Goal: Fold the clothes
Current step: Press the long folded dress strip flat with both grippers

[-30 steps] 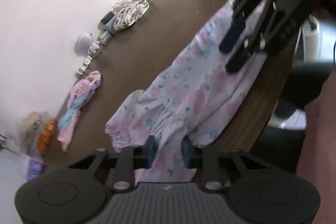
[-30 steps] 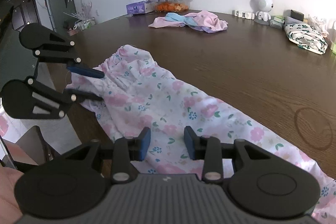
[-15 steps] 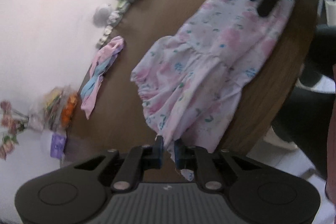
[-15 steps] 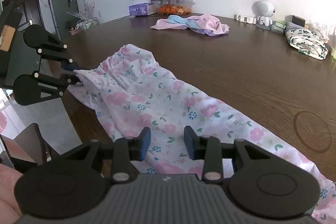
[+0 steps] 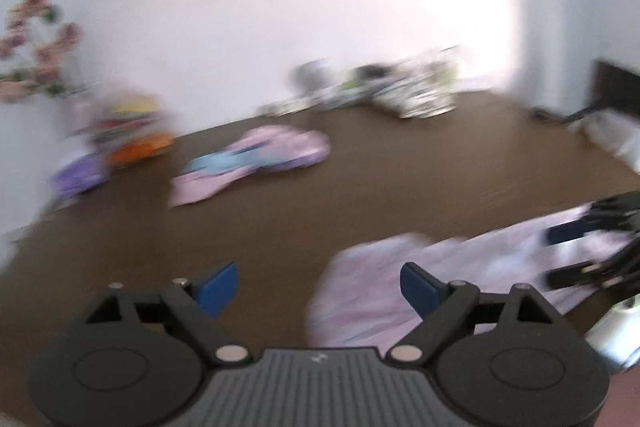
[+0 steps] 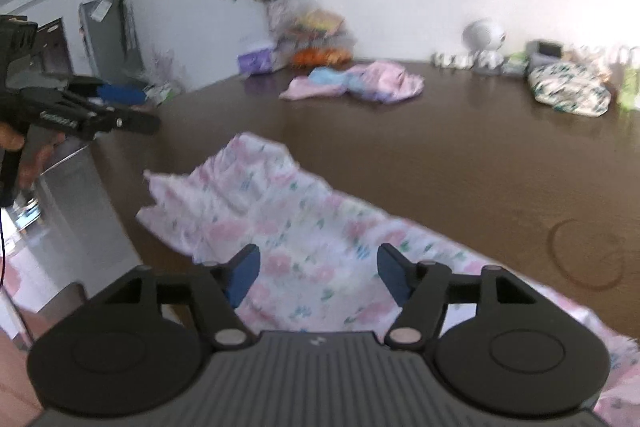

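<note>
Lower centre of my right view: white cotton garment with pink flower print [image 6: 288, 227] flat on dark wooden table [image 6: 460, 155]. Both sets of jaws just opened, left gripper [image 5: 319, 281] and right gripper [image 6: 318, 273] holding nothing. Spreading looks finished; next, regrasp an edge and fold.

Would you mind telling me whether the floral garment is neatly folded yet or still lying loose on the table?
Still loose: the floral garment lies spread and rumpled along the table edge, corner flipped, not squared.

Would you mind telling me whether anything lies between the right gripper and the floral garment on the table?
Nothing visible does. The right gripper has just been opening; its jaws stand apart directly over the floral garment, with only cloth below them and nothing between.
</note>
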### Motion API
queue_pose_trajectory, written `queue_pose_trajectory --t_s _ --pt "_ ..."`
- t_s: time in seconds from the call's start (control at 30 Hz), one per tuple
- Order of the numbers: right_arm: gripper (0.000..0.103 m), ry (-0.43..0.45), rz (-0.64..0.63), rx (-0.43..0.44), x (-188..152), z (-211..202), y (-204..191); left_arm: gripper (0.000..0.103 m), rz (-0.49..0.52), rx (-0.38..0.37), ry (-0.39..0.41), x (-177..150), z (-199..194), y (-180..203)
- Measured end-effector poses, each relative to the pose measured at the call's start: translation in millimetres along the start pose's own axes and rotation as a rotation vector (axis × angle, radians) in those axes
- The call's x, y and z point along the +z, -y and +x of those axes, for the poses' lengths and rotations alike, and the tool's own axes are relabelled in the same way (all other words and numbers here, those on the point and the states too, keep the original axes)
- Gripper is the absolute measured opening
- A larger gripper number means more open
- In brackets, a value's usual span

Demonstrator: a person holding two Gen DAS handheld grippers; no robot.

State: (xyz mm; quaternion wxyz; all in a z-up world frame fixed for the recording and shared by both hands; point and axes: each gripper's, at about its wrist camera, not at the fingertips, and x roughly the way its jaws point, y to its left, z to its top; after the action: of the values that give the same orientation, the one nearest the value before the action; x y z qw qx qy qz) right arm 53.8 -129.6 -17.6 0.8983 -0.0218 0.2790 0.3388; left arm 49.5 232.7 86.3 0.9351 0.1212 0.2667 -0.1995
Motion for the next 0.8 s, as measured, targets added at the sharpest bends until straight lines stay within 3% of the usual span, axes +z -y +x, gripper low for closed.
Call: queue_pose_trajectory --t_s 0.13,0.27,0.4,0.47,0.8 --pt "0.066 -0.018 0.010 -0.057 -2 0 2 0.086 0.040 -0.128 -0.010 0 37 37" --pt "0.066 -0.043 0.019 -0.110 -10 -4 6 0.083 0.024 -0.126 -0.055 -12 61 40" --pt "0.066 -0.049 0.029 -0.138 -14 -8 11 0.052 0.007 -0.100 -0.109 -27 76 34" --pt "0.066 -0.053 0.034 -0.146 -14 -7 14 0.047 0.006 -0.096 -0.129 -34 80 28" --pt "0.074 -0.098 0.006 -0.182 -20 4 20 0.056 -0.016 -0.091 -0.103 -52 83 21"
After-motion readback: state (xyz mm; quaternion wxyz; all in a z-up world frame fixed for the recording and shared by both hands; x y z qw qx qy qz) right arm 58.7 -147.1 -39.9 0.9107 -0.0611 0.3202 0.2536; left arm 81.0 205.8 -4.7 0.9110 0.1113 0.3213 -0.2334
